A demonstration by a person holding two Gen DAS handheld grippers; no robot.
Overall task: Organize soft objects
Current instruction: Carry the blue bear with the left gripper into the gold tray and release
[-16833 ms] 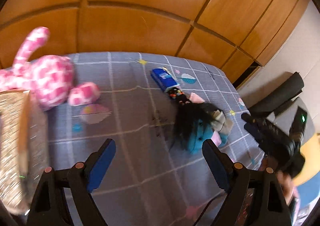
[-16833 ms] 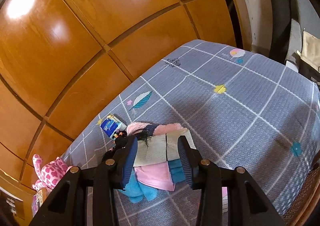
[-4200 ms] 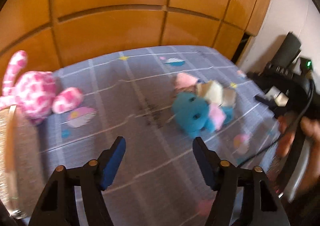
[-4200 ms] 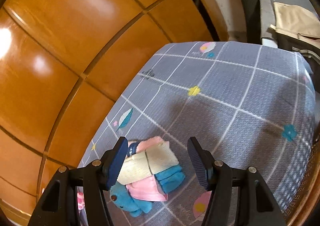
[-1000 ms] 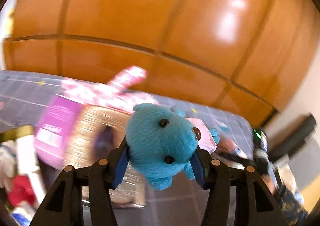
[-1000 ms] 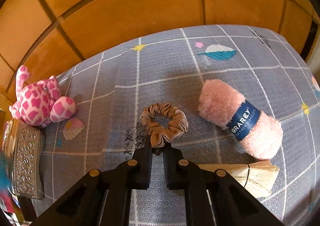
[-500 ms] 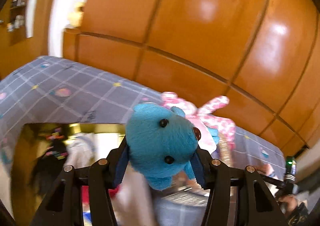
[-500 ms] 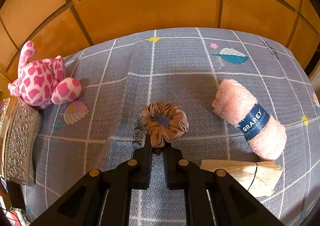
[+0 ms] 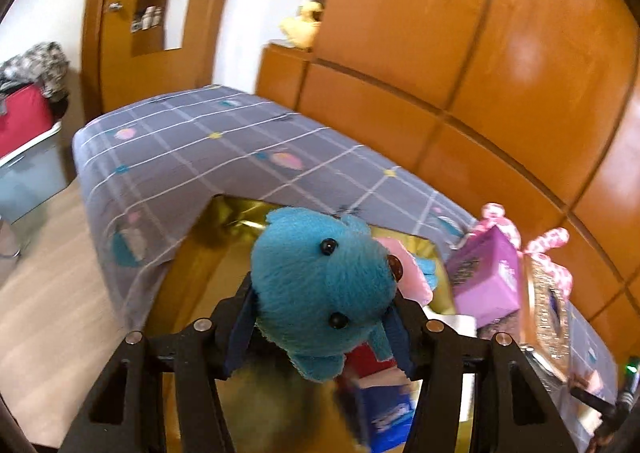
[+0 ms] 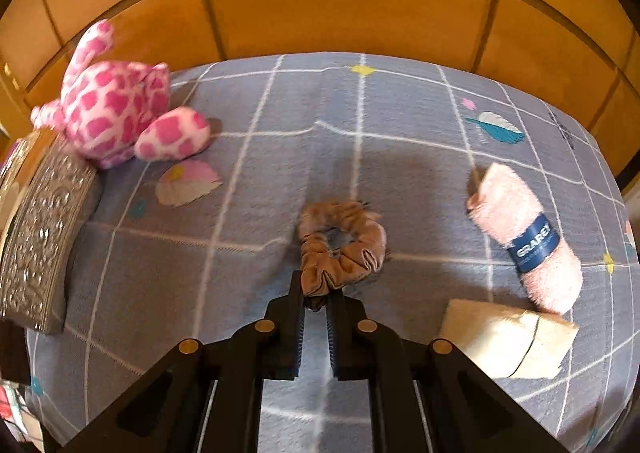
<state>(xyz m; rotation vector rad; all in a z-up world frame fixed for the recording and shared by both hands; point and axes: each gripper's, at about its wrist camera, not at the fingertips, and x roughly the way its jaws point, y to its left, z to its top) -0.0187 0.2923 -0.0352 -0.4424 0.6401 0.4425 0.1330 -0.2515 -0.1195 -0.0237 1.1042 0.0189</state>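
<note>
Plush and scrunchie, one in each of our grippers.
Left wrist view: our left gripper [image 9: 320, 317] has the blue plush toy [image 9: 322, 293] between its pads, jaws opening, above a gold-lined box [image 9: 240, 213] beside the bed [image 9: 180, 149]. Right wrist view: our right gripper [image 10: 316, 305] pinches the tan scrunchie [image 10: 340, 245] lying on the bed, near a pink towel roll [image 10: 524, 237].

Soft things on and beside the bed

A blue plush [image 9: 324, 293] is held up; a brown scrunchie [image 10: 340, 245] is pinched; a pink roll [image 10: 524, 237] is laid flat.
</note>
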